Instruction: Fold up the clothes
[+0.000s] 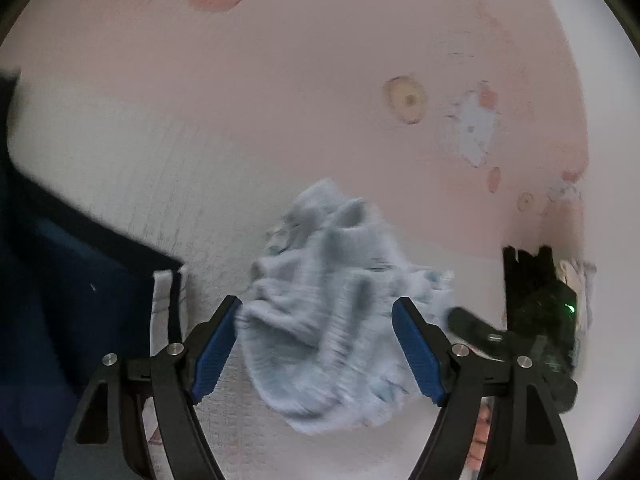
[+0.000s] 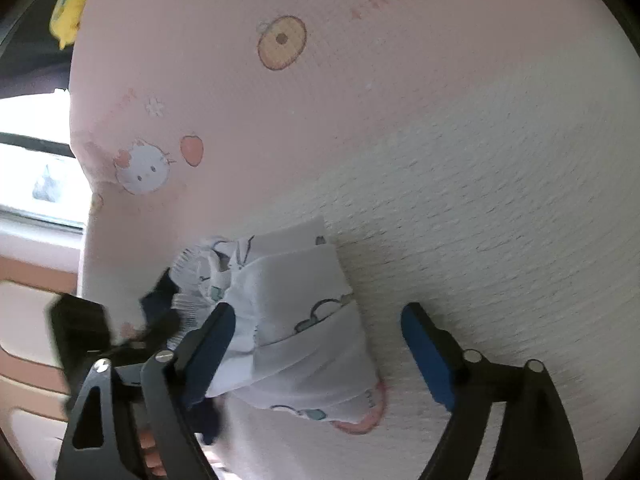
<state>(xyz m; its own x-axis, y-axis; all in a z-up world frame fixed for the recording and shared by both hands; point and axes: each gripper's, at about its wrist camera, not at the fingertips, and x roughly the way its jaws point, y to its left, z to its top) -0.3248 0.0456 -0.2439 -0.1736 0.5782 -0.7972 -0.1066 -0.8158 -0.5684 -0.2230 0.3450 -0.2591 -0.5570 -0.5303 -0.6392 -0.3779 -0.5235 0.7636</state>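
A small pale blue-white garment (image 1: 332,312) lies bunched and blurred on the bed cover, between the spread fingers of my left gripper (image 1: 316,354), which is open just above it. In the right wrist view the same garment (image 2: 296,328), white with small cloud prints and a pink-trimmed edge, looks partly folded. My right gripper (image 2: 316,354) is open, its left finger lying over the cloth's left side and its right finger apart on bare cover. The other gripper shows as a dark blurred shape at the right (image 1: 536,320) in the left wrist view.
The surface is a pink and cream quilted cover (image 2: 440,160) printed with cartoon cats and fruit. A dark blue cloth (image 1: 60,300) lies at the left. A yellow soft toy (image 2: 70,8) sits at the far upper left, past the cover's edge. A window (image 2: 36,160) shows left.
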